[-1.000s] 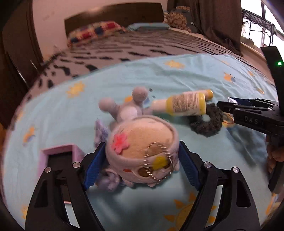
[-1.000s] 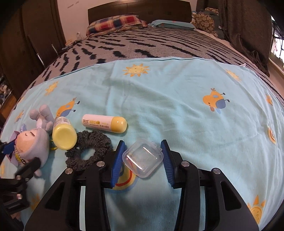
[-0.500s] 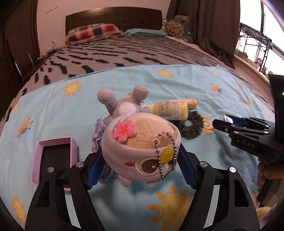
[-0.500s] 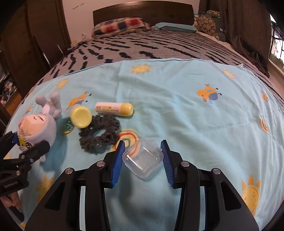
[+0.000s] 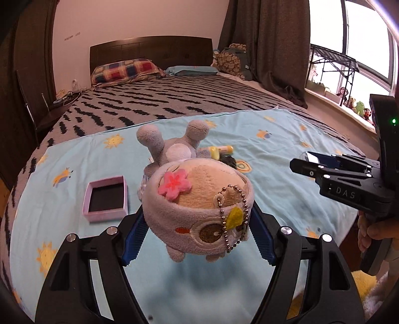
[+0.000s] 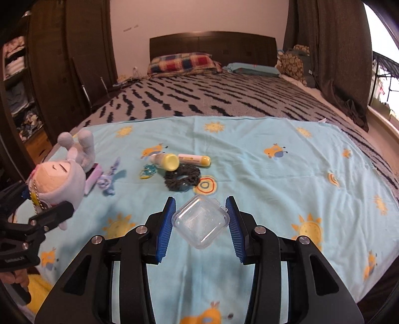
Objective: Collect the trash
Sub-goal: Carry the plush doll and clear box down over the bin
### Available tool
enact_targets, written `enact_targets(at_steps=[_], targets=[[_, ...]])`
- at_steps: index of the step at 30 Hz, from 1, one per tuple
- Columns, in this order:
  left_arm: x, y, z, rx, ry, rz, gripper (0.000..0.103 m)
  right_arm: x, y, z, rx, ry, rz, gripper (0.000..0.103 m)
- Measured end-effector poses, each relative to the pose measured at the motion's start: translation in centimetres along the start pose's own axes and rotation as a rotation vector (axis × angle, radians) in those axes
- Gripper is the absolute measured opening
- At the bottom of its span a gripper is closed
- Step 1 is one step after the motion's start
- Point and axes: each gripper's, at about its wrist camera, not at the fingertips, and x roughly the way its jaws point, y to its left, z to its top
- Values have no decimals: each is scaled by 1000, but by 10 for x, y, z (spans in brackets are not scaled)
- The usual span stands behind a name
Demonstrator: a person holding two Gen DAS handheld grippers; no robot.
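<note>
Above the sun-print sheet (image 6: 274, 189): left gripper (image 5: 199, 236) clamps plush keychain doll (image 5: 197, 209), right gripper (image 6: 200, 221) pinches clear plastic case (image 6: 200, 220), grip maybe marginal. Carry both level, don't squeeze harder.

A wide bed (image 6: 224, 99) fills the room, its grey cover marked with black wavy dashes and its near half overlaid by a pale blue sheet (image 6: 249, 154) printed with suns. A dark wooden headboard (image 6: 212, 44) stands against a pinkish wall (image 6: 199, 17), with a plaid pillow (image 6: 184, 63) and a teal pillow (image 6: 251, 67) below it. Dark curtains (image 5: 269, 44) hang beside a bright window (image 5: 349, 49), and tall dark wardrobes (image 6: 69, 62) line the other side.
</note>
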Motion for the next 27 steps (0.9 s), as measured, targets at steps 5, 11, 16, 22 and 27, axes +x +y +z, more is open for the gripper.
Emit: enact_targets(at_steps=[5, 11, 16, 22, 27], targets=[[-30, -10, -29, 0, -13, -11, 71, -35, 12, -24, -3, -29, 17, 43], [-58, -22, -73, -4, -4, -41, 71, -74, 30, -66, -18, -49, 54, 43], [-77, -34, -112, 10, 14, -71, 71, -99, 40, -102, -9, -52, 89, 43], [-89, -47, -149, 21, 40, -121, 71, -97, 43, -152, 40, 18, 141, 43], [-79, -49, -183, 12, 97, -148, 71, -83, 40, -193, 106, 99, 158, 43]])
